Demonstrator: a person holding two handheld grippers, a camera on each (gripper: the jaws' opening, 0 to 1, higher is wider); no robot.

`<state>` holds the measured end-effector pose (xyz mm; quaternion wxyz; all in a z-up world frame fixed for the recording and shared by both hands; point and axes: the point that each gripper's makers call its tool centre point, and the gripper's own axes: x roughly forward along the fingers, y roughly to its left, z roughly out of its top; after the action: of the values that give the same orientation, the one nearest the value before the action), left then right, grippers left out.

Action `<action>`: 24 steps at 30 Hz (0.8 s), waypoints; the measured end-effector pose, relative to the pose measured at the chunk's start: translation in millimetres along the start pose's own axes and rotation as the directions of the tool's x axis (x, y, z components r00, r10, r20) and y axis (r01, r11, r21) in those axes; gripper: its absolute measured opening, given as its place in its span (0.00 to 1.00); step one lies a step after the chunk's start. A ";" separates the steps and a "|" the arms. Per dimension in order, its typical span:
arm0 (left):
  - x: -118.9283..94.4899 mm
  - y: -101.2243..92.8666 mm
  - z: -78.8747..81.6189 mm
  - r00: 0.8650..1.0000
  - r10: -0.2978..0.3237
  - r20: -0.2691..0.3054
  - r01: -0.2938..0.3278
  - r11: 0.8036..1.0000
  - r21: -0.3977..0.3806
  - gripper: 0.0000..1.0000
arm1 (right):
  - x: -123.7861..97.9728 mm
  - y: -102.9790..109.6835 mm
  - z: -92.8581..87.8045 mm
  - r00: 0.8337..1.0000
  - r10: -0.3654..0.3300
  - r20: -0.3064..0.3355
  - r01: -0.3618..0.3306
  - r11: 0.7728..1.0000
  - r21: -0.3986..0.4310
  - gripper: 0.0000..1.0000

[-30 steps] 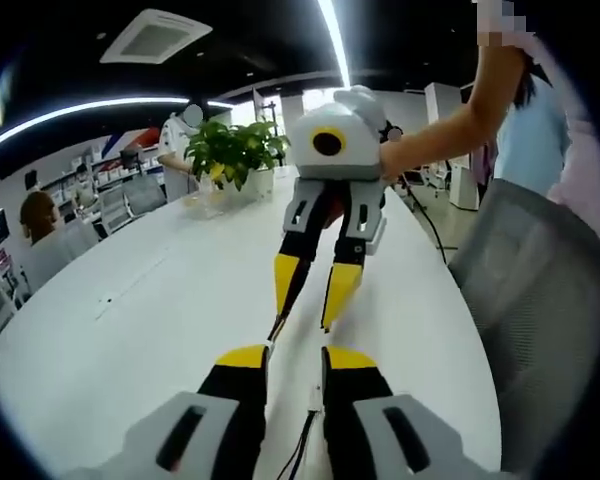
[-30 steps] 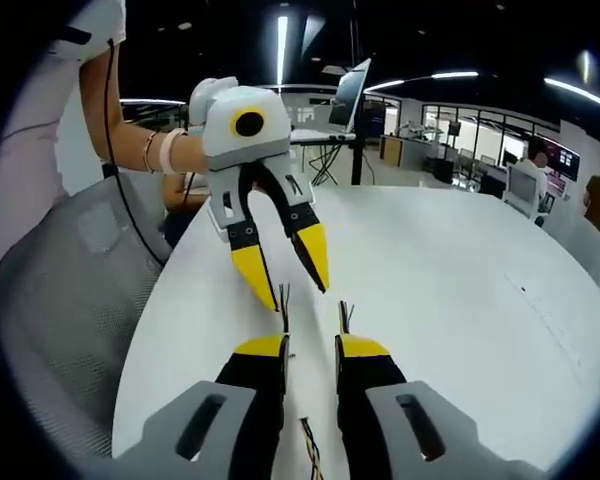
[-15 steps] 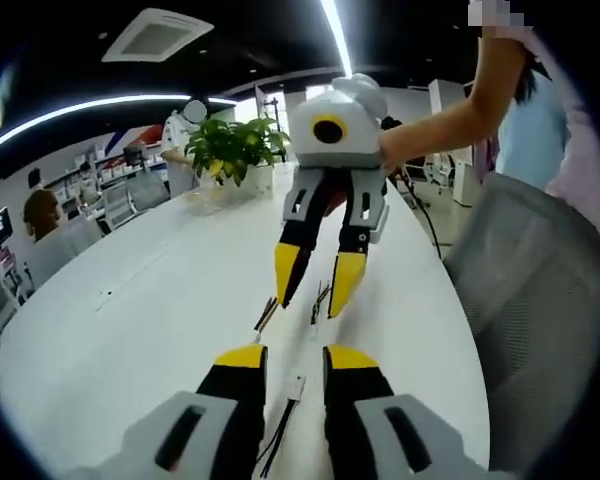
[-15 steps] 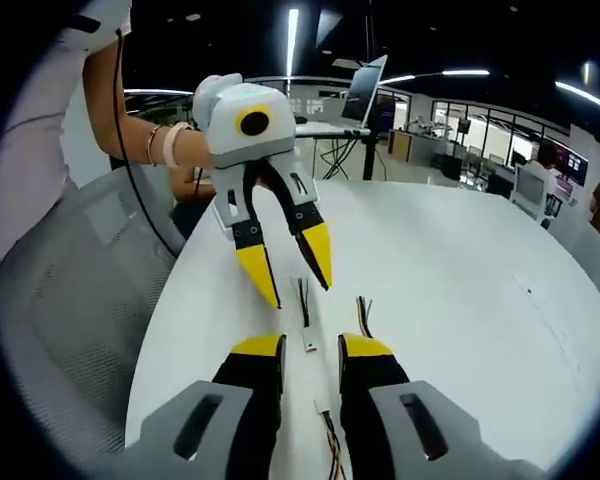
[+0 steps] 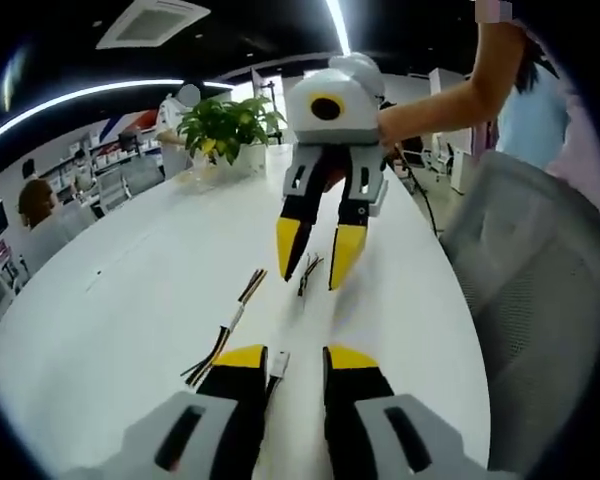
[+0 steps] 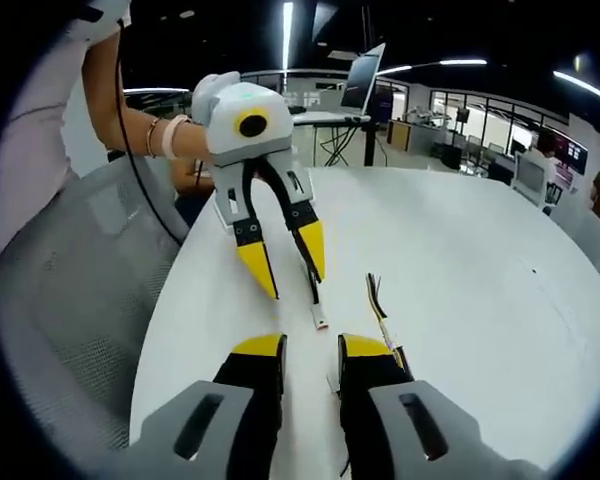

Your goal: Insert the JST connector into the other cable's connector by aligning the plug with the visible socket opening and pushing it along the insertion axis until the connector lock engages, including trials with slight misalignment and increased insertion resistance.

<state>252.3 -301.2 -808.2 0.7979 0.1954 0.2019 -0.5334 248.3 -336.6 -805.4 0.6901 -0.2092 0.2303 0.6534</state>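
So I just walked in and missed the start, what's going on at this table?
A person holds a two-jaw gripper in each hand, facing each other over a white table. Two short cables lie loose on it, unmated: one cable with a white connector near the left gripper, the other cable beside the right gripper. Both grippers are open and hold nothing, so the plugging together is not yet done.

Yellow-tipped black left gripper and right gripper have grey bodies. The glossy white oval table carries thin multicoloured wire cables with small white plastic connectors. Leafy green potted plant.
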 end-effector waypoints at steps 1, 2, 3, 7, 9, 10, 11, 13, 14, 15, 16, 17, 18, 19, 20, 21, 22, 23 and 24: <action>0.4 -0.5 -0.6 1.000 -0.003 -0.002 0.003 1.000 -0.001 0.16 | 0.7 0.1 -3.1 1.000 0.001 -0.006 -0.001 1.000 0.003 0.18; 0.6 -0.7 -0.7 1.000 -0.004 -0.003 0.004 1.000 -0.002 0.16 | 1.2 0.2 -5.3 1.000 0.002 -0.010 -0.002 1.000 0.004 0.18; 0.9 -0.7 -0.9 1.000 -0.005 -0.003 0.005 1.000 -0.002 0.16 | 1.7 0.4 -7.5 1.000 0.003 -0.015 -0.003 1.000 0.006 0.18; 3.1 0.2 -3.4 1.000 -0.003 -0.013 0.003 1.000 0.003 0.16 | 3.7 -0.1 -14.2 1.000 0.006 -0.024 -0.005 1.000 0.012 0.18; 4.6 1.2 -4.7 1.000 0.001 -0.018 0.000 1.000 0.007 0.16 | 4.2 -1.3 -15.7 1.000 0.003 -0.023 -0.003 1.000 0.015 0.18; 5.4 1.9 -5.4 1.000 0.004 -0.022 -0.003 1.000 0.012 0.16 | 4.5 -2.2 -16.2 1.000 0.001 -0.020 -0.001 1.000 0.020 0.18; 6.0 2.3 -5.9 1.000 0.006 -0.025 -0.006 1.000 0.015 0.16 | 4.6 -2.9 -16.7 1.000 -0.001 -0.019 0.001 1.000 0.021 0.18; 7.1 2.8 -6.2 1.000 0.007 -0.027 -0.006 1.000 0.019 0.16 | 4.7 -4.8 -18.6 1.000 -0.005 -0.020 0.006 1.000 0.022 0.18; 7.7 3.2 -6.3 1.000 0.009 -0.029 -0.008 1.000 0.024 0.16 | 4.5 -6.2 -20.0 1.000 -0.010 -0.022 0.011 1.000 0.023 0.18; 8.2 4.2 -6.1 1.000 0.013 -0.029 -0.012 0.999 0.030 0.16 | 4.3 -6.7 -20.9 1.000 -0.010 -0.024 0.011 1.000 0.023 0.18; 8.8 4.8 -6.2 0.999 0.015 -0.028 -0.014 0.999 0.032 0.16 | 3.9 -7.6 -22.1 1.000 -0.012 -0.025 0.013 1.000 0.022 0.18; 9.9 5.7 -6.9 0.999 0.018 -0.031 -0.017 0.999 0.034 0.16 | 3.6 -8.3 -22.9 1.000 -0.015 -0.027 0.015 1.000 0.022 0.18; 10.7 6.2 -7.7 0.999 0.020 -0.035 -0.018 0.999 0.039 0.16 | 2.9 -9.2 -24.0 0.999 -0.017 -0.029 0.018 1.000 0.022 0.18; 11.8 7.0 -8.9 0.999 0.023 -0.040 -0.021 0.999 0.045 0.16 | 2.6 -9.7 -24.4 0.999 -0.019 -0.028 0.019 1.000 0.021 0.18; 12.4 7.4 -9.5 0.999 0.025 -0.042 -0.023 0.999 0.048 0.16 | 2.2 -10.2 -25.0 0.999 -0.020 -0.029 0.021 1.000 0.022 0.18; 12.9 7.5 -10.0 0.999 0.025 -0.044 -0.023 0.998 0.051 0.16 | 1.9 -10.6 -25.6 0.999 -0.022 -0.030 0.022 1.000 0.022 0.18; 13.9 7.8 -11.0 0.999 0.026 -0.047 -0.023 0.998 0.054 0.16 | 1.6 -11.2 -26.6 0.999 -0.024 -0.033 0.025 1.000 0.020 0.18; 14.5 8.2 -12.0 0.998 0.029 -0.052 -0.026 0.998 0.059 0.16 | 1.5 -11.6 -27.5 0.999 -0.025 -0.035 0.026 1.000 0.017 0.17; 14.8 8.8 -12.7 0.998 0.032 -0.054 -0.028 0.997 0.066 0.16 | 1.4 -11.9 -28.9 0.999 -0.026 -0.038 0.027 1.000 0.016 0.17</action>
<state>264.2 -302.9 -825.9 0.7930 0.2389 0.2035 -0.5221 258.9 -353.2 -829.6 0.6959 -0.2189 0.2461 0.6382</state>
